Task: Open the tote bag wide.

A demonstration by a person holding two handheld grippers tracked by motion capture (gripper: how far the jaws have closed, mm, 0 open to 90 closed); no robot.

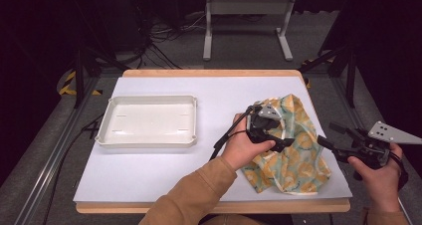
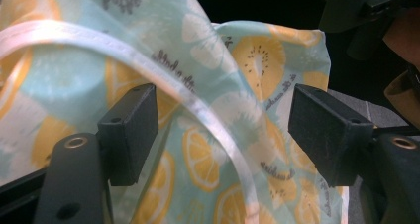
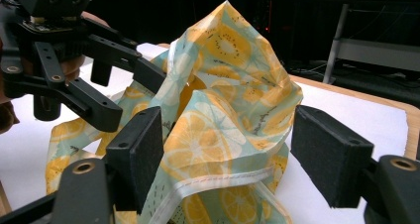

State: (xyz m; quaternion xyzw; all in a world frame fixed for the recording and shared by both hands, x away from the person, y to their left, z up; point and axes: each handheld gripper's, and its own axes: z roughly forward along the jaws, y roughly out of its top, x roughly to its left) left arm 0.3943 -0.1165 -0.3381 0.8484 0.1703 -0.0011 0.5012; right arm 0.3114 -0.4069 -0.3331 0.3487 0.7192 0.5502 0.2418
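A crumpled cloth (image 1: pixel 298 153) printed with yellow lemon slices on pale blue lies on the right part of the table, its middle pushed up into a peak (image 3: pixel 228 40). My left gripper (image 1: pixel 280 131) is over the cloth's left side. Its jaws stand open, with the cloth's white hem (image 2: pixel 218 130) running between them (image 2: pixel 225 122). My right gripper (image 1: pixel 329 134) is at the cloth's right edge and open. Its jaws (image 3: pixel 233 152) straddle a fold of the cloth (image 3: pixel 208 135) without pinching it. The left gripper (image 3: pixel 106 73) reaches into the cloth from the far side.
A shallow white tray (image 1: pixel 104 130) with nothing in it sits on the left half of the white mat (image 1: pixel 149 170). The table's wooden right edge (image 1: pixel 348 197) is close under my right hand. Cables and a metal stand (image 1: pixel 246 16) are on the floor beyond the table.
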